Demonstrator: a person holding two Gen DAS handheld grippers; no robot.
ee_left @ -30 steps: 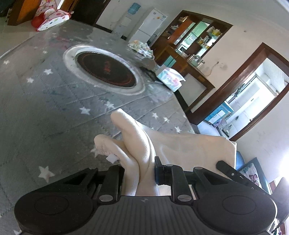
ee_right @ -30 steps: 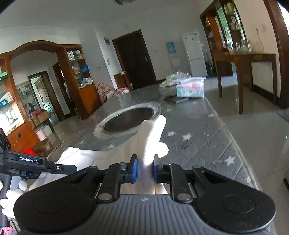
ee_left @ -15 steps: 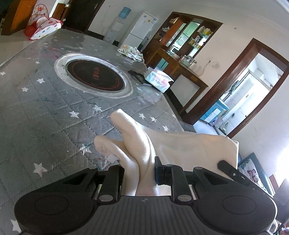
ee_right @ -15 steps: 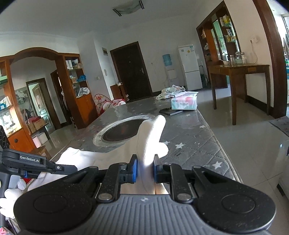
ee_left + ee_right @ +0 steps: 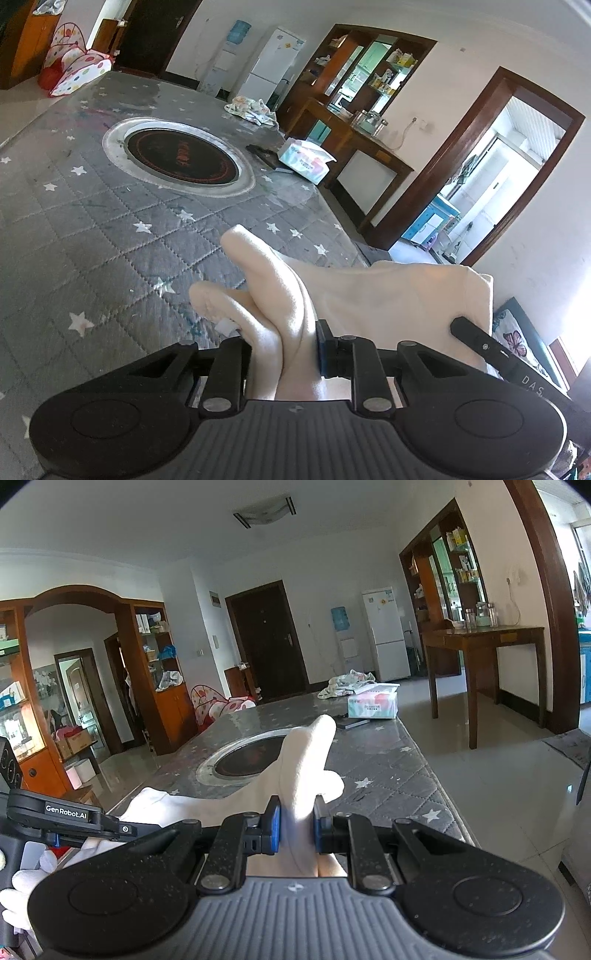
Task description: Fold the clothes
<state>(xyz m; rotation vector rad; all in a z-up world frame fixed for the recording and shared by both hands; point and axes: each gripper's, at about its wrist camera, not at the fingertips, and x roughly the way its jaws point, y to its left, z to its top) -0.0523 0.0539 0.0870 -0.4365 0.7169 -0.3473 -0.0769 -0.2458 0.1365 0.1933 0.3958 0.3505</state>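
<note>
Both the left gripper [image 5: 282, 350] and the right gripper [image 5: 295, 829] pinch bunched folds of a cream garment [image 5: 388, 295], which hangs stretched between them. It is held above the near end of the star-patterned grey table [image 5: 92, 229], on the near side of the round inset cooktop [image 5: 181, 157].

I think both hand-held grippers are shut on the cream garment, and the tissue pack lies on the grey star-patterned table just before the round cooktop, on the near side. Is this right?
Not fully. Both the left hand-held gripper and the right hand-held gripper are shut on the cream garment, but the tissue pack lies beyond the round cooktop, near the far end of the table. The left wrist view shows this.
</note>
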